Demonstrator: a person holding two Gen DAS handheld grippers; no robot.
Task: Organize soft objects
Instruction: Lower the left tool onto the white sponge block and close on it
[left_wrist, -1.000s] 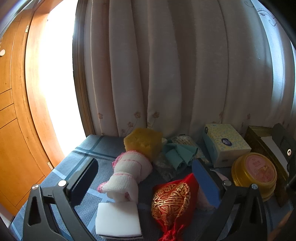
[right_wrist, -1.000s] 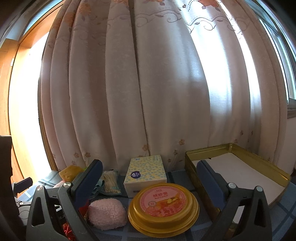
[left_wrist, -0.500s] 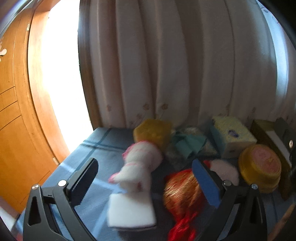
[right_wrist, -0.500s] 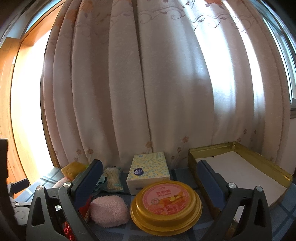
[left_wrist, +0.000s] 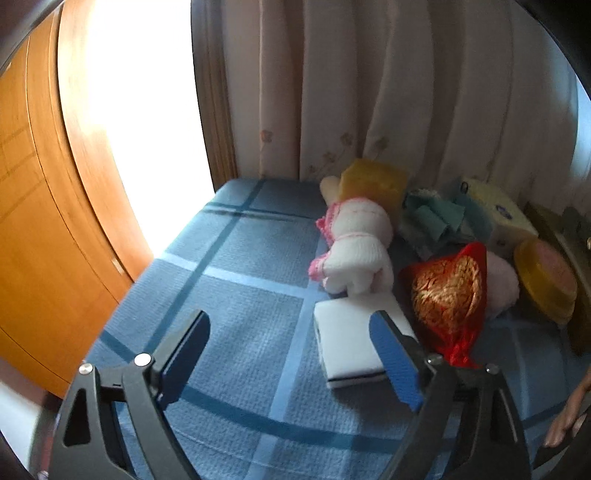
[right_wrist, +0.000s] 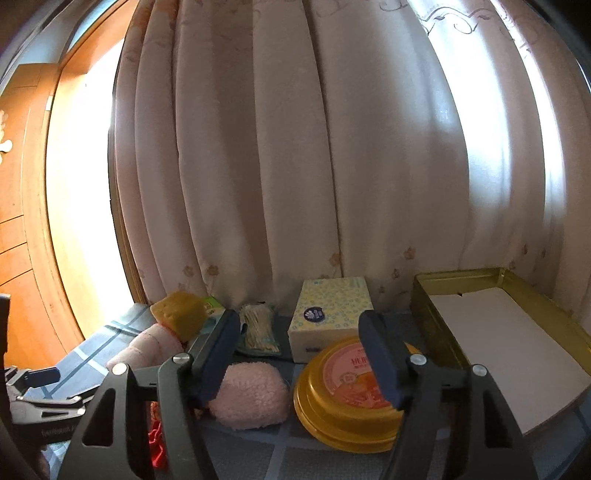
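Soft things lie in a cluster on the blue checked cloth (left_wrist: 236, 280): a white foam block (left_wrist: 347, 339), a white and pink plush toy (left_wrist: 356, 245), a yellow sponge (left_wrist: 373, 181), a teal cloth (left_wrist: 432, 221), a red and gold pouch (left_wrist: 447, 291) and a pink fluffy pad (right_wrist: 249, 395). My left gripper (left_wrist: 290, 360) is open and empty, low over the cloth, its right finger over the foam block. My right gripper (right_wrist: 297, 358) is open and empty above the pink pad and a round gold tin (right_wrist: 347, 387).
A tissue box (right_wrist: 328, 314) and a packet of cotton swabs (right_wrist: 258, 328) stand by the curtain. An open gold tray (right_wrist: 502, 332) with a white liner sits at right. A wooden cabinet (left_wrist: 40, 206) lies left of the table.
My left gripper has swung left and tipped down, so the soft things now sit at the right of its view. My right gripper has edged forward and closed slightly.
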